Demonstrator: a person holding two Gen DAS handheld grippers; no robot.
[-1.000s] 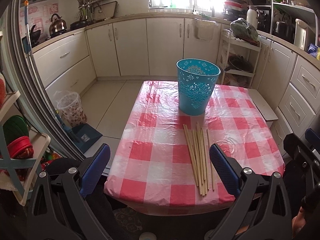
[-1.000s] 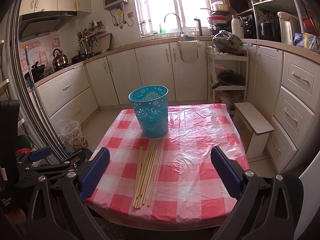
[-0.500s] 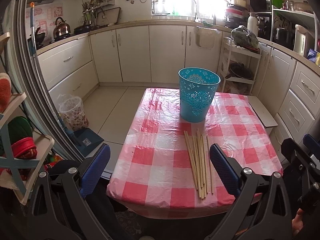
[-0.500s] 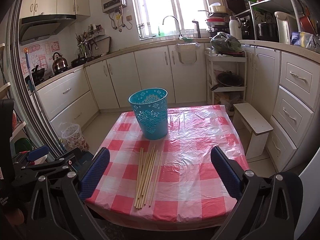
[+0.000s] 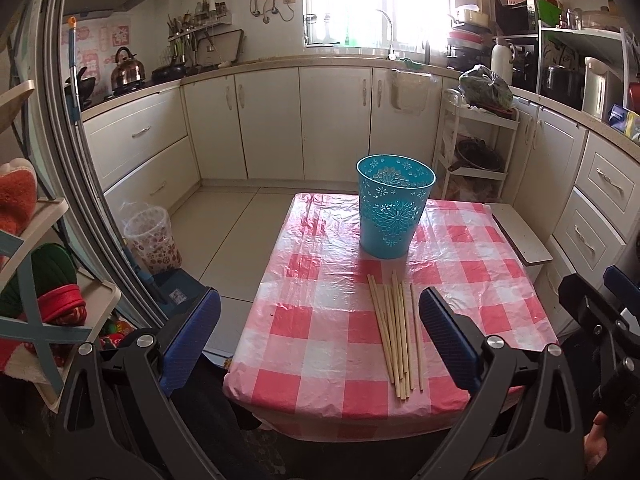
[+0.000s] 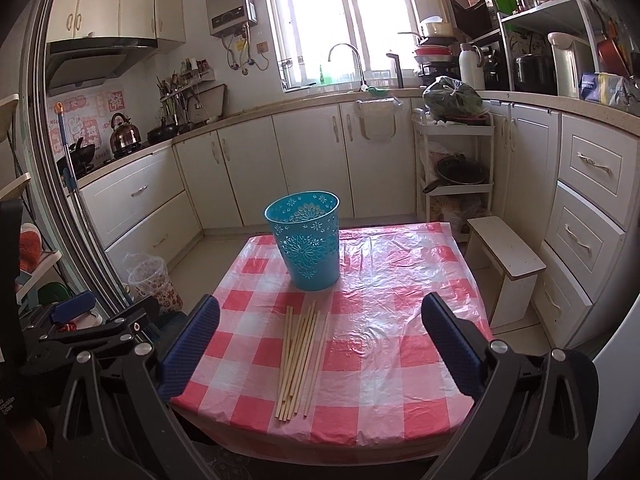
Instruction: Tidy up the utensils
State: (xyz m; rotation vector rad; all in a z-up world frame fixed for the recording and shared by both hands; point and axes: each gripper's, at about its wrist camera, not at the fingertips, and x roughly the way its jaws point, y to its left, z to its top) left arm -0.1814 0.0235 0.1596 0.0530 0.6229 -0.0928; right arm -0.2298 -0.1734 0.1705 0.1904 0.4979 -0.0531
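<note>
Several wooden chopsticks (image 5: 394,332) (image 6: 300,354) lie side by side on the red-and-white checked tablecloth (image 5: 316,320) (image 6: 384,344), pointing toward a turquoise perforated bucket (image 5: 392,212) (image 6: 306,240) that stands upright behind them. My left gripper (image 5: 318,336) is open and held back off the near table edge, with nothing between its blue pads (image 5: 448,338). My right gripper (image 6: 316,346) is open too, short of the near edge, empty. The right gripper's body (image 5: 592,320) shows at the right edge of the left wrist view, and the left gripper's body (image 6: 96,328) at the left of the right wrist view.
A small wooden stool (image 6: 506,256) stands right of the table. A plastic-lined waste basket (image 5: 152,240) sits on the floor to the left, near a shelf rack (image 5: 36,280). White cabinets (image 6: 312,164) ring the kitchen. A white trolley (image 6: 456,168) holds a pan.
Both grippers have drawn back and risen a little, so the table, chopsticks and bucket appear slightly farther and lower in both views. Nothing on the table moved.
</note>
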